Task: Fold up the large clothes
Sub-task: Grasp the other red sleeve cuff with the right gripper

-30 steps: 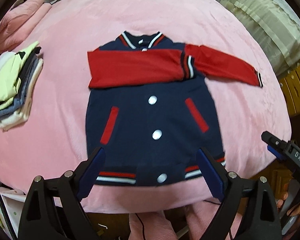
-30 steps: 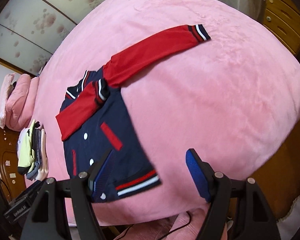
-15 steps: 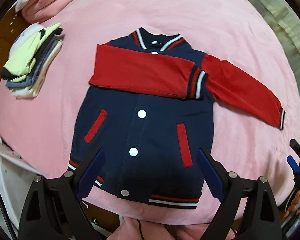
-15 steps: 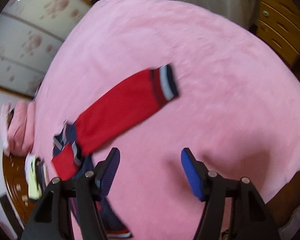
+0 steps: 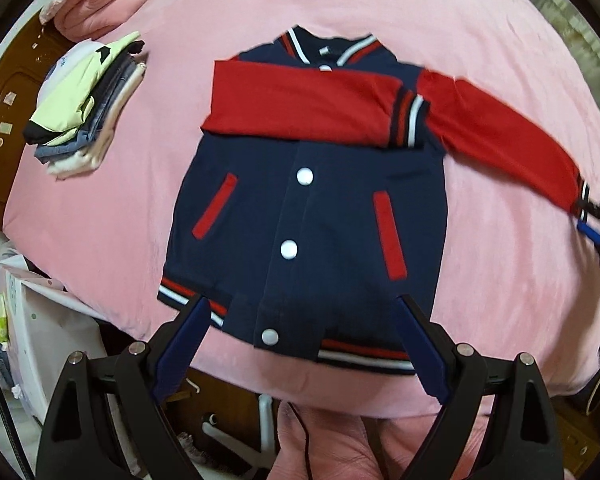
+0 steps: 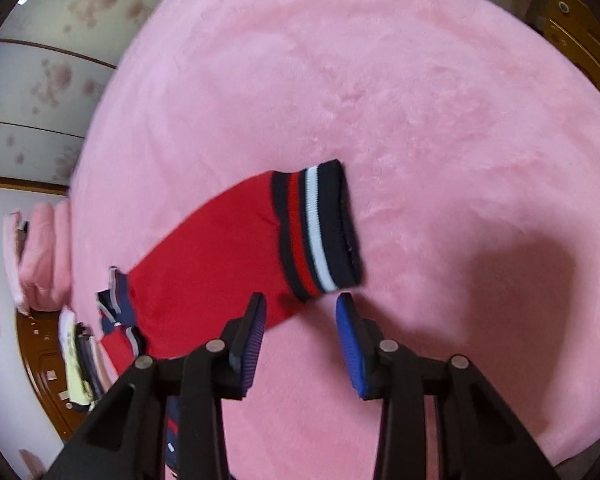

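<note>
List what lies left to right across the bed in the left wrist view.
stack of folded clothes → folded red sleeve → outstretched red sleeve → striped cuff → right gripper

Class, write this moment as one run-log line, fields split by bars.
jacket: flat on pink bed, one sleeve folded across chest | right gripper: closing around outstretched sleeve cuff, not yet gripped | left gripper: open above hem

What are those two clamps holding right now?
Nothing yet. The right gripper, jaws just closing, reaches the sleeve's striped cuff; the left gripper hovers open above the jacket.
</note>
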### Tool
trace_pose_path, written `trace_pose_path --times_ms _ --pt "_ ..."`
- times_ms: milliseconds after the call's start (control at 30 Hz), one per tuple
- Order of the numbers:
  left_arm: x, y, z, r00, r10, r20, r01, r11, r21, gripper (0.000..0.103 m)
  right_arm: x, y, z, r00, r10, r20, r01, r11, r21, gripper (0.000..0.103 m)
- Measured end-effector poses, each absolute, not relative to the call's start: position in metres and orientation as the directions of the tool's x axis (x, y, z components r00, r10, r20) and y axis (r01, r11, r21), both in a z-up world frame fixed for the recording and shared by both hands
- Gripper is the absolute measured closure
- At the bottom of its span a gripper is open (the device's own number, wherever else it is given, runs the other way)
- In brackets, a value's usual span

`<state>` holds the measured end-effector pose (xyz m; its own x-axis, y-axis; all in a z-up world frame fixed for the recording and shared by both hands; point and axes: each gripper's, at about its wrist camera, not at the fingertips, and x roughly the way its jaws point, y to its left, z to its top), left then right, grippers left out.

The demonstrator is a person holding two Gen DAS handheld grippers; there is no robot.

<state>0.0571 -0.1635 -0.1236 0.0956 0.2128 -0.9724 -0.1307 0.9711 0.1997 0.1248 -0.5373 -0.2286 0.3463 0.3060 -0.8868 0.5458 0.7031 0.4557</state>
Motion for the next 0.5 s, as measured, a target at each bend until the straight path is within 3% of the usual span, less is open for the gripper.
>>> trace_pose_path --times_ms 133,200,267,367,500 --pt "0.051 -0.169 -0.125 0.089 0.241 -0.966 -0.099 0.968 0.232 0.012 0.134 -0.542 -0.237 0.349 0.302 -0.887 0.579 0.676 0.457 0.067" --pt "0.051 -0.169 -0.127 0.08 0.257 -0.963 -0.089 0.964 0.25 0.012 0.138 -0.542 -0.24 0.346 0.316 -0.884 0.564 0.682 0.465 0.073" --pt "0.052 -0.166 -0.127 0.077 0.261 -0.962 -0.089 0.963 0.254 0.012 0.142 -0.541 -0.239 0.348 0.328 -0.878 0.539 0.696 0.474 0.085" --pt "0.054 -0.159 -0.125 0.063 0.256 -0.965 -0.119 0.962 0.247 0.012 0.145 -0.538 -0.232 0.361 0.329 -0.872 0.51 0.714 0.48 0.093" --pt "0.062 -0.155 -0.117 0.085 0.282 -0.956 -0.131 0.954 0.27 0.012 0.149 -0.53 -0.22 0.38 0.312 -0.871 0.484 0.735 0.475 0.094"
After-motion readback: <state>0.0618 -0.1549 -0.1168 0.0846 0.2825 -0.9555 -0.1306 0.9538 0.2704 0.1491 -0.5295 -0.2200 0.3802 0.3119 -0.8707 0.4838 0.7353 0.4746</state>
